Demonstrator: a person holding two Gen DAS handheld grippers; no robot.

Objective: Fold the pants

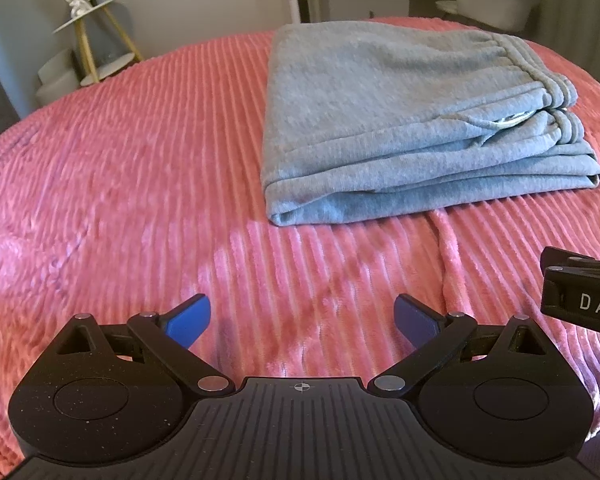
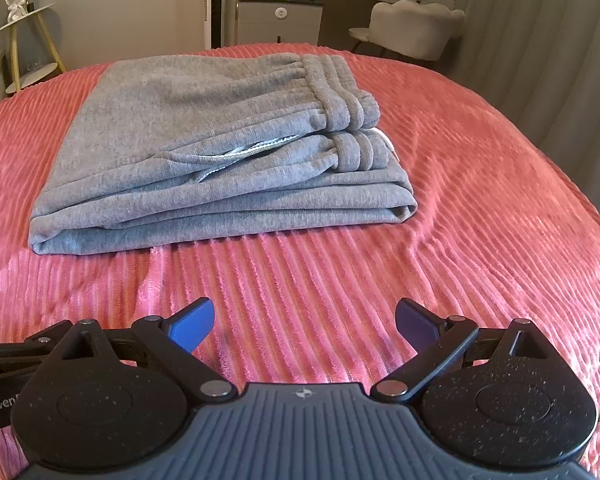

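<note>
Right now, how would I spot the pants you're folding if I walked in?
Look for the bed with the pink ribbed blanket. On it lie the grey pants, folded into a flat stack with the ribbed waistband on top. They are the only grey item on the pink, lying beyond both open tongs.

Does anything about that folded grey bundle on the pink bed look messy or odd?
Mostly tidy. The grey pants lie folded on the pink bedspread, but a white strip, perhaps lining or drawstring, pokes out between layers near the waistband.

Bare blanket (image 2: 300, 272) btwn tools & folded pants (image 2: 220, 148); nothing blocking.
</note>
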